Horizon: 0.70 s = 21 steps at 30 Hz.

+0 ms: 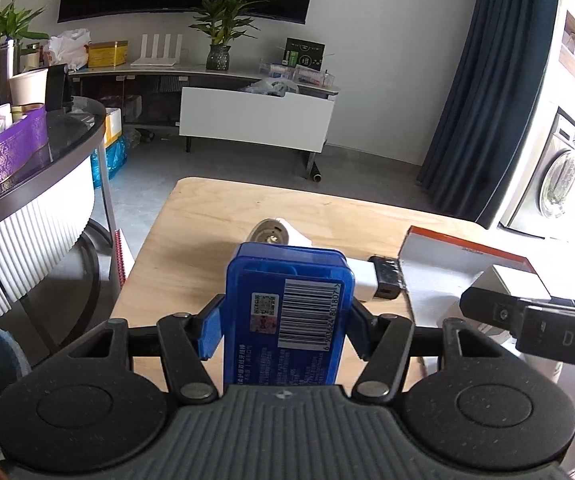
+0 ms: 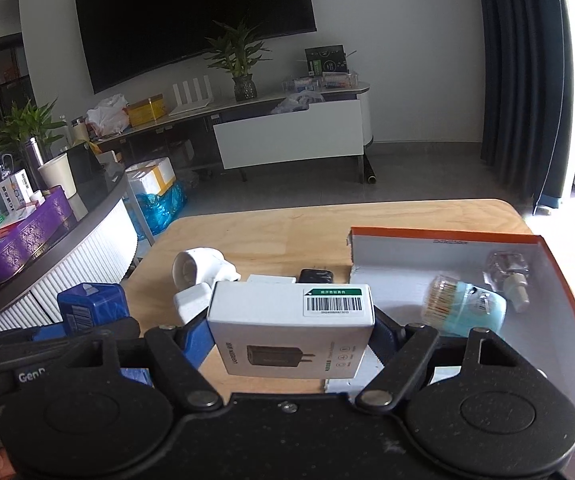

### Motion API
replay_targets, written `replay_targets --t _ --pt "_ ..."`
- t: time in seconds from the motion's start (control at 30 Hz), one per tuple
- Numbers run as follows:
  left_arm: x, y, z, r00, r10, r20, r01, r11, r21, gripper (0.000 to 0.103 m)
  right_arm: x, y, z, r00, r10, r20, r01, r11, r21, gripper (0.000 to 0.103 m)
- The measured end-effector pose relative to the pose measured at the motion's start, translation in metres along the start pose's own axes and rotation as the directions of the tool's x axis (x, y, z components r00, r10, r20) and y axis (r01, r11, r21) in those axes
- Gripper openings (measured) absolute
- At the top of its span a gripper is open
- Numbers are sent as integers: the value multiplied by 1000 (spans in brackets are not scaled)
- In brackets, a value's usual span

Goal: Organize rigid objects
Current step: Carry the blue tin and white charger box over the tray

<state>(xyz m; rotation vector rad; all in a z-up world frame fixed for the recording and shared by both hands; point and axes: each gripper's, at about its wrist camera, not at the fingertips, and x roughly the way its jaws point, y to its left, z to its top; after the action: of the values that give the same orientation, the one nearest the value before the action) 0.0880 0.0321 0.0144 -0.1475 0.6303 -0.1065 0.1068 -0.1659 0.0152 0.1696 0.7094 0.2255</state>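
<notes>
A: A living room with a dark TV on the wall; your wooden table (image 2: 287,224) is up front. What have you got?

B: Your left hand-held gripper (image 1: 283,330) is clamped on the blue tin (image 1: 289,312). Your right hand-held gripper (image 2: 291,334) pinches the white box (image 2: 291,330), jaws wide around it.

A: Where next?

B: Probably the orange-edged tray (image 2: 407,256), where the teal jar (image 2: 463,310) and clear bottle (image 2: 507,274) lie. Carry both level, clear the tray wall, and set the box on bare floor beside the jar.

A: Anything unclear?

B: The box hides the tray's near corner; the white plug (image 2: 191,300) and black item (image 2: 316,276) behind are partly covered.
</notes>
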Motion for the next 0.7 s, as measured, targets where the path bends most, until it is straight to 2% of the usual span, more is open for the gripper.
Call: replay_targets --t 0.33,0.7 --pt "-12 -47 -3 994 -108 -9 108 993 42 62 -57 -43 -13 996 -79 44 77 996 42 92" --pt "-6 -87 -10 980 -193 -41 196 974 111 62 -94 -87 -23 983 -163 83 154 982 107 92"
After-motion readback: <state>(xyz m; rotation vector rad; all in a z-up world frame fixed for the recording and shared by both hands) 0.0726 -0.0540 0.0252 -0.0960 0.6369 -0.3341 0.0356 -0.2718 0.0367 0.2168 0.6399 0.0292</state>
